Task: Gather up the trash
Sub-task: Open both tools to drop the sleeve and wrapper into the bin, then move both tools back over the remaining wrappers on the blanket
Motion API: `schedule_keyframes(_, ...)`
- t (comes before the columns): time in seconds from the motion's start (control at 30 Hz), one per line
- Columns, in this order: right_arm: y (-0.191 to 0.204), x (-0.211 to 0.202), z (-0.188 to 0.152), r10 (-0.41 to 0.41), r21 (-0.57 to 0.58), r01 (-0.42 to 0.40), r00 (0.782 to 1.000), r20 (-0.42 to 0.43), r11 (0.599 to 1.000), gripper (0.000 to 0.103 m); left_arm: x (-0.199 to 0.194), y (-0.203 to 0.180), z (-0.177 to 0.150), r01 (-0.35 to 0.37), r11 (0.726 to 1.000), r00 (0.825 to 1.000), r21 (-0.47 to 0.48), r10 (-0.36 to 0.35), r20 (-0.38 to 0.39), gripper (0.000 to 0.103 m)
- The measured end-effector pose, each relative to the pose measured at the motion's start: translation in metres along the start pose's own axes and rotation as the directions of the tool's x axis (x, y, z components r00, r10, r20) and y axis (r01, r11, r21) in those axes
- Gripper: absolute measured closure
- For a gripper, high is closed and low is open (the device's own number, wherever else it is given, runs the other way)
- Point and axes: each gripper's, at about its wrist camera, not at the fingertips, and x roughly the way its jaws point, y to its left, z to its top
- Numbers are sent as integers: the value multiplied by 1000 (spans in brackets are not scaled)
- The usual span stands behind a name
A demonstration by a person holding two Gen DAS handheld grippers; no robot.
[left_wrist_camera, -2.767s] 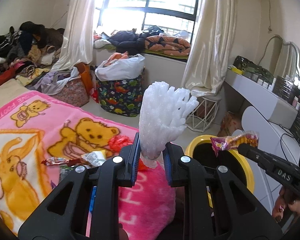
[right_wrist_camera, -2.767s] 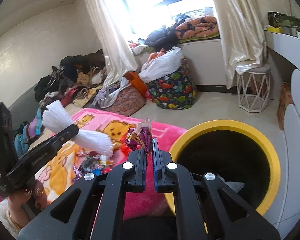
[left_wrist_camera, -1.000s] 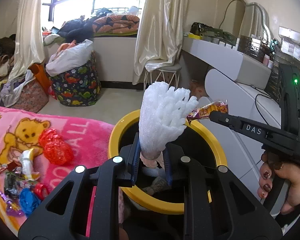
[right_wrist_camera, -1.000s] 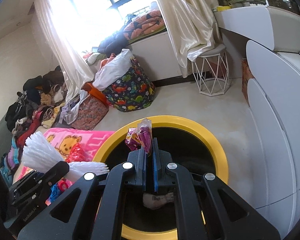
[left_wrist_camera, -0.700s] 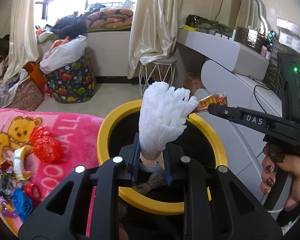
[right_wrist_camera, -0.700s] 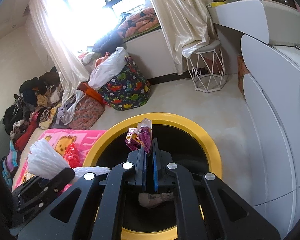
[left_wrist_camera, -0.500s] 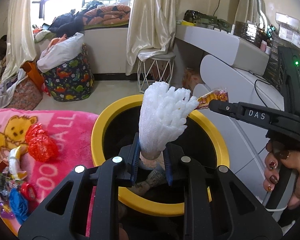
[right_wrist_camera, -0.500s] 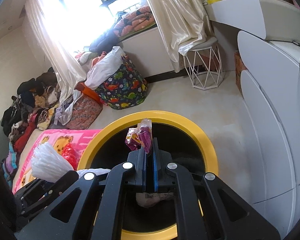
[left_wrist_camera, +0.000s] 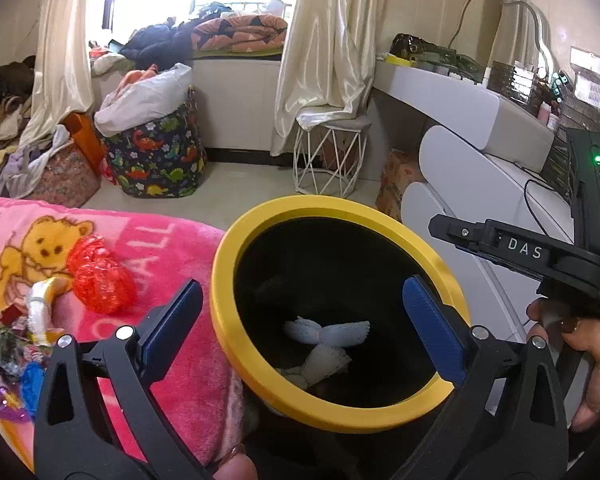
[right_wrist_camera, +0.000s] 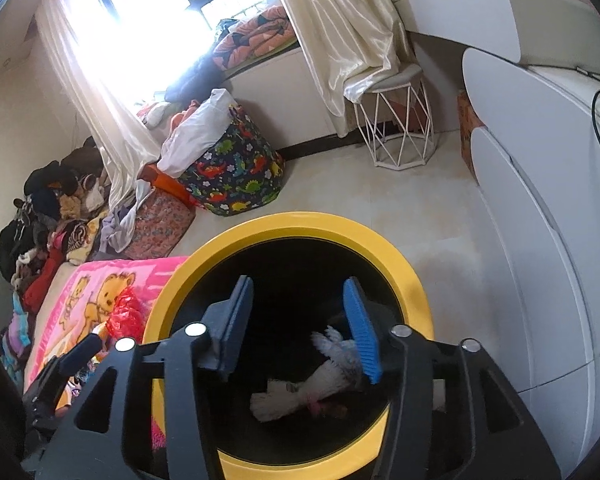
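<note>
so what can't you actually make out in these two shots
- Bin bottom: too dark in both views; white foam net shows, the snack wrapper cannot be found.
- Foam net: partly behind the right tool's blue pad.
- Small wrappers on the pink blanket: cut off by the left view's edge.

Both cameras sit just behind their own fingers and look forward and downward along them. The left wrist view hangs close above the round yellow-rimmed black bin (left_wrist_camera: 236,354), whose mouth opens between and ahead of its fingers; the pink teddy-bear blanket (left_wrist_camera: 168,256) lies to its left. The right wrist view looks into the same bin (right_wrist_camera: 404,268) from close above. Both share the bin, the blanket (right_wrist_camera: 76,300) and the dinosaur-print fabric basket (left_wrist_camera: 156,160) beyond.
</note>
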Motion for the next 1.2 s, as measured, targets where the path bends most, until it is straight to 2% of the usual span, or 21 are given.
schedule_keyframes(0.1, 2, -2, 2, -1, -12, 1, 1000, 17, 1000, 43, -6, 1, 1, -24, 1000, 1000, 8, 23, 13, 11)
schedule_keyframes(0.4, 13, -7, 3, 2, -36, -1, 999, 46, 999, 36, -23, 16, 2, -44, 998, 998, -39, 45, 37, 11)
schedule_keyframes(1.2, 56, -18, -3, 55, -153, -39, 994, 97, 987, 30, -63, 71, 0, -97, 982, 989, -162, 114, 99, 11)
